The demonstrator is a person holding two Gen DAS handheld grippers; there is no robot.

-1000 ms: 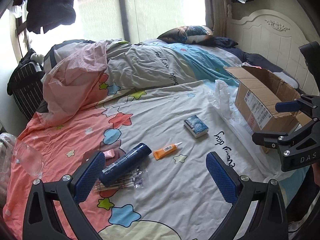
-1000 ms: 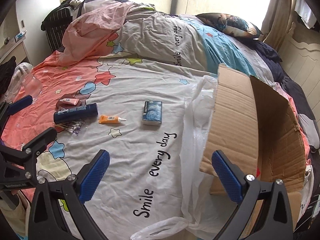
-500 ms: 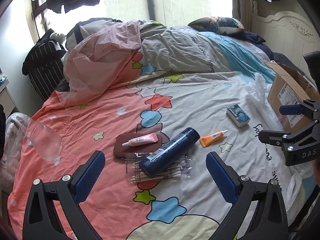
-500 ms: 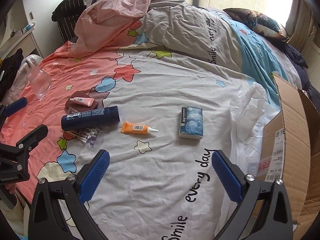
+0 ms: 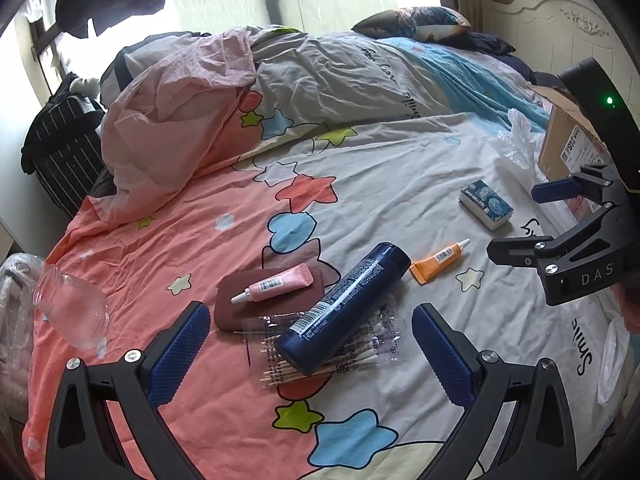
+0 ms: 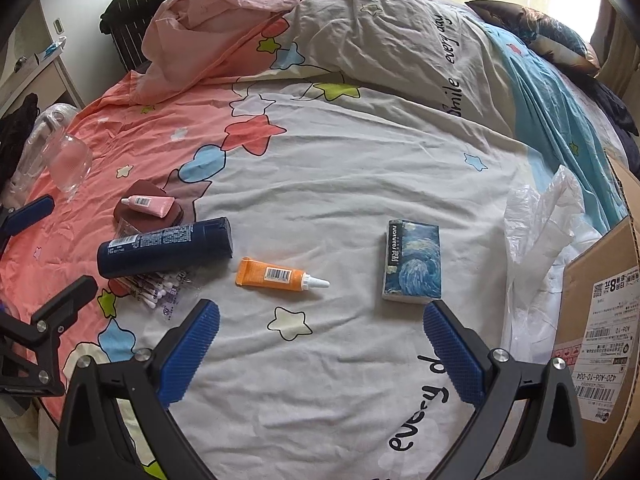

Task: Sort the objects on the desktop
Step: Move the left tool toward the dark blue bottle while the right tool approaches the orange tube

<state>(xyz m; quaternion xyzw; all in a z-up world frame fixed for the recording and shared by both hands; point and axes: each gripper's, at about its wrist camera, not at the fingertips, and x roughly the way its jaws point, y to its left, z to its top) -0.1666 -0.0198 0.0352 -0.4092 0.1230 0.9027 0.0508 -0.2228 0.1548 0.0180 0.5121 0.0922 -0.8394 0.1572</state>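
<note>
On the bed (image 6: 320, 152), going left to right: a clear glass jar (image 5: 72, 312) lies on its side on the pink part of the sheet. Next, a pink tube (image 5: 276, 286) rests on a dark red flat case (image 5: 240, 308). Touching that case's right edge, a dark blue bottle (image 5: 344, 306) lies on a clear packet of cotton swabs (image 5: 276, 368). Just right of the bottle's cap end is an orange tube (image 6: 276, 276), then, apart from it, a small blue-patterned box (image 6: 412, 262). Farthest right stand a white plastic bag (image 6: 536, 216) and an open cardboard box (image 6: 600, 300).

Your left gripper (image 5: 308, 354) is spread wide and holds nothing. The blue bottle lies directly ahead between its fingers, long axis slanting from near-left to far-right, so this gripper is nearer it. The bottle is smooth, cylindrical and white-labelled, so it looks likely to roll.

Your right gripper (image 6: 320, 348) is also spread wide and empty, with the orange tube ahead-left and the patterned box just beyond its right finger.
</note>
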